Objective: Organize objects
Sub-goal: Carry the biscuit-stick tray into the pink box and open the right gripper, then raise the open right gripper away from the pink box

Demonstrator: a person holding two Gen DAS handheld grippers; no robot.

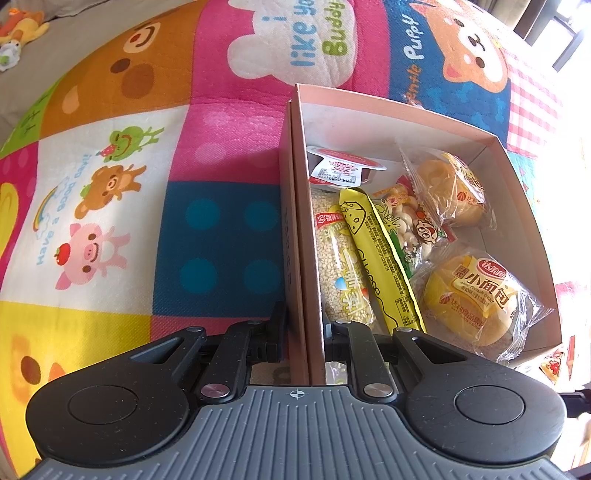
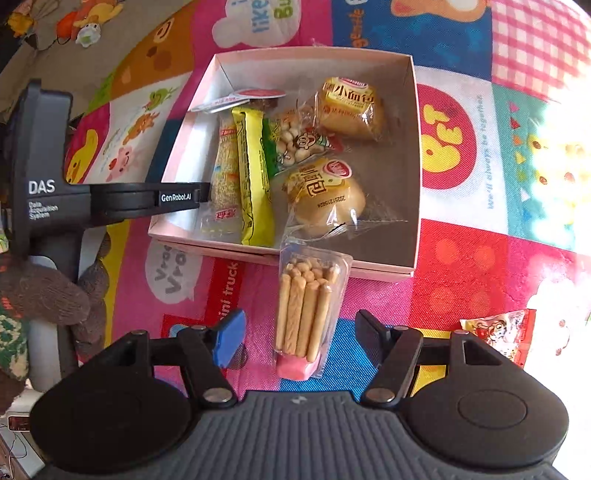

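Our left tool [image 1: 303,328] is clamped on the side wall of the pink box [image 1: 391,110], which rests on the cartoon play mat [image 1: 147,147]. Our right tool [image 2: 300,334] stands apart, its fingers on either side of the biscuit stick pack [image 2: 308,310] lying just outside the box's near wall. Inside the box lie two bread buns [image 2: 325,192] and a yellow cheese stick [image 2: 253,173].

You've got a bright cartoon patchwork play mat [image 1: 221,122] under everything, all animals and polka dots. Plush toys [image 2: 79,22] sit on the grey floor [image 1: 85,22] past its edge, and strong sunlight comes through the window [image 1: 565,33].
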